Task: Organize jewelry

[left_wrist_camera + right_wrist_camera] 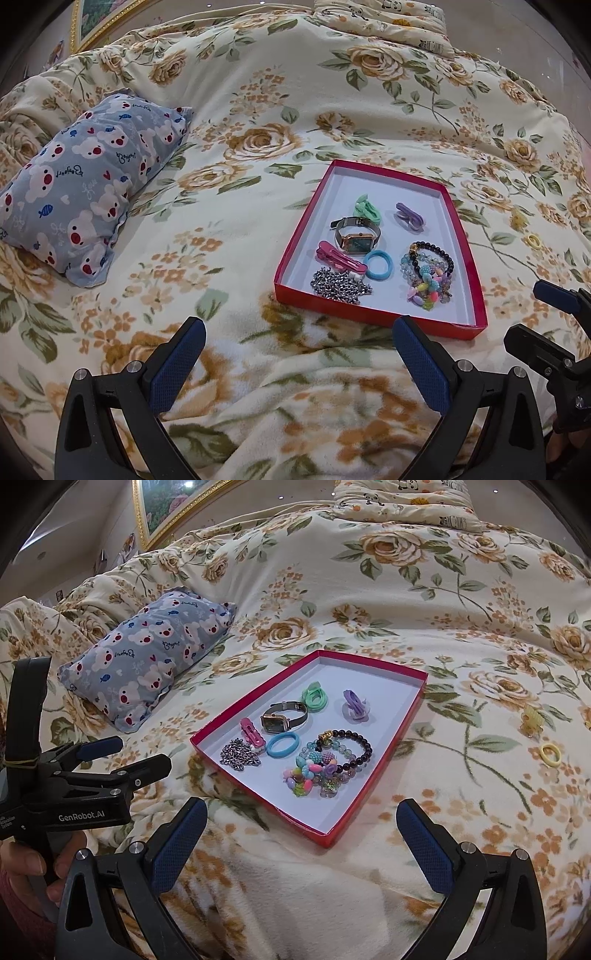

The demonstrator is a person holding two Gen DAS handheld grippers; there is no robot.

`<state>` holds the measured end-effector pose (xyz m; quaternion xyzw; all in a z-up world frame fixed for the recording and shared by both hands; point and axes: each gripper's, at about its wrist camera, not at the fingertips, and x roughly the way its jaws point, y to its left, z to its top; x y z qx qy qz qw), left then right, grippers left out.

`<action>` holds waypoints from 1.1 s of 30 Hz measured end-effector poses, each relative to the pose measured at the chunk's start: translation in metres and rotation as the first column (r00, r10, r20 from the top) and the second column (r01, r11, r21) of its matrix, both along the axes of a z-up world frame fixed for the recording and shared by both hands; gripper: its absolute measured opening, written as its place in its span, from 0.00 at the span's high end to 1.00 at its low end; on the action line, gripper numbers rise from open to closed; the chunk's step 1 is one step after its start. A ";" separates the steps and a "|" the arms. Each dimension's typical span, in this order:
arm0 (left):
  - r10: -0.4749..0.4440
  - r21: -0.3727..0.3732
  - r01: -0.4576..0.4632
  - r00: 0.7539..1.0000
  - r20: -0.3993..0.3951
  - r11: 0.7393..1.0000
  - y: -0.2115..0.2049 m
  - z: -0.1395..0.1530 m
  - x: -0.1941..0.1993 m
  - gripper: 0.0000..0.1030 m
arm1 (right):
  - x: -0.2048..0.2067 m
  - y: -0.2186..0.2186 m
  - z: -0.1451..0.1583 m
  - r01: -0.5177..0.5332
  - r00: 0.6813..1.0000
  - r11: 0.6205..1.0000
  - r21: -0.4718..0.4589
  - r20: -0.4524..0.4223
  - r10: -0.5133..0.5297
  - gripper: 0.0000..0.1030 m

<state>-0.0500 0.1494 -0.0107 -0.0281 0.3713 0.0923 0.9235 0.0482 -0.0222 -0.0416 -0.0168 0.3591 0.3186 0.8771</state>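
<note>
A red tray lies on the floral bed. It holds a watch, a pink clip, a silver chain, a blue ring, bead bracelets, a green hair tie and a purple one. A yellow ring and a yellow clip lie on the blanket, right of the tray. My left gripper and right gripper are open and empty, just short of the tray.
A blue bear-print pillow lies left of the tray. A folded panda-print quilt sits at the bed's far end. A gold picture frame leans behind. Each gripper shows in the other's view, the right one and the left one.
</note>
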 end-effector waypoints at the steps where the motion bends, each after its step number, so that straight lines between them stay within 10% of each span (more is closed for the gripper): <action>1: 0.000 -0.001 0.000 1.000 0.000 1.000 0.000 0.000 0.000 0.01 | 0.000 0.000 0.000 0.000 1.000 1.000 0.000 0.000 0.000 0.00; 33: -0.007 0.010 0.007 1.000 0.004 1.000 -0.002 0.001 -0.001 0.01 | 0.000 0.000 0.005 0.005 1.000 1.000 0.008 0.002 -0.005 0.00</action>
